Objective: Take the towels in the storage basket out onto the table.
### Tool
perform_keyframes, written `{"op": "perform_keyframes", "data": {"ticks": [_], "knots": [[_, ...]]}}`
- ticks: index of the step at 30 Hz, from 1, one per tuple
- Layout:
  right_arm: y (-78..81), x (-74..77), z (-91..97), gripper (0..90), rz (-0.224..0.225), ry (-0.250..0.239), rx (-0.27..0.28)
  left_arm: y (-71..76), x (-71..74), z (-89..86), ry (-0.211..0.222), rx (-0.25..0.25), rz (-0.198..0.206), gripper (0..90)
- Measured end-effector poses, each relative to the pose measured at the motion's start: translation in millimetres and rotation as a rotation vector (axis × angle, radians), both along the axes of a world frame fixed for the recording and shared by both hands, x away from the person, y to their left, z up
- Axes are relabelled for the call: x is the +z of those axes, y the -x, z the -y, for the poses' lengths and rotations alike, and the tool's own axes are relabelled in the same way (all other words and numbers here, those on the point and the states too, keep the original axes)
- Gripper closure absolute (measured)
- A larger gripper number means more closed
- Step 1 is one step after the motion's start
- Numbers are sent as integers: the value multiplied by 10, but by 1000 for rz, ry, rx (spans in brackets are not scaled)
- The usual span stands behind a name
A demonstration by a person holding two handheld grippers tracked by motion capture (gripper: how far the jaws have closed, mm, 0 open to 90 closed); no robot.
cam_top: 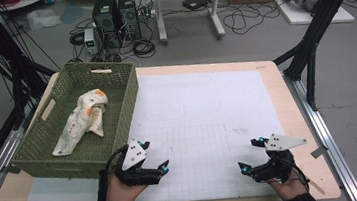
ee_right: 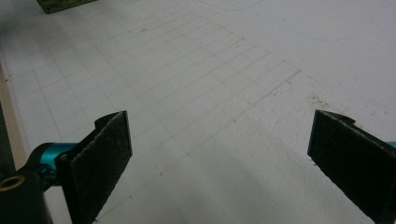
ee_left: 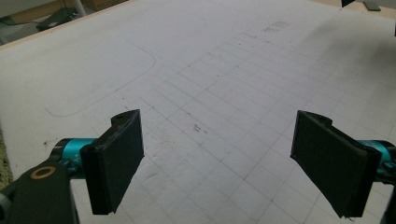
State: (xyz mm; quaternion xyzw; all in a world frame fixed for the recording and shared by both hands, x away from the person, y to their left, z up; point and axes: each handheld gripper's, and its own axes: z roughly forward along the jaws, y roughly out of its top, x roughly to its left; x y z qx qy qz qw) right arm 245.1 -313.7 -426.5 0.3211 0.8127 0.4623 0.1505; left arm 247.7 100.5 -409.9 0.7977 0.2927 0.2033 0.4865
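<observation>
A green woven basket [cam_top: 128,98] stands on the left part of the table. Inside it lies a crumpled white cloth [cam_top: 82,121] with orange and coloured prints. My left gripper [cam_top: 154,156] rests low over the white grid mat [cam_top: 208,112], just right of the basket's near corner, and is open. Its black pads [ee_left: 119,158] stand wide apart with only bare mat between them. My right gripper [cam_top: 250,155] is near the front right of the mat, also open, and nothing lies between its pads [ee_right: 100,163]. A corner of the basket [ee_right: 60,3] shows far off in the right gripper view.
The wooden table edge [cam_top: 296,118] frames the mat, with metal rails along both sides. Black frame struts [cam_top: 310,36] rise at the right and left. On the floor behind are computer towers [cam_top: 116,14], cables and cardboard boxes.
</observation>
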Motion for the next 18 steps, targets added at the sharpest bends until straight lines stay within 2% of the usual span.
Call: {"op": "perform_keyframes", "data": {"ticks": [18], "knots": [[50,20,18,54,12,-5,-5,45,-2,56,-10,-16,13,172]]}}
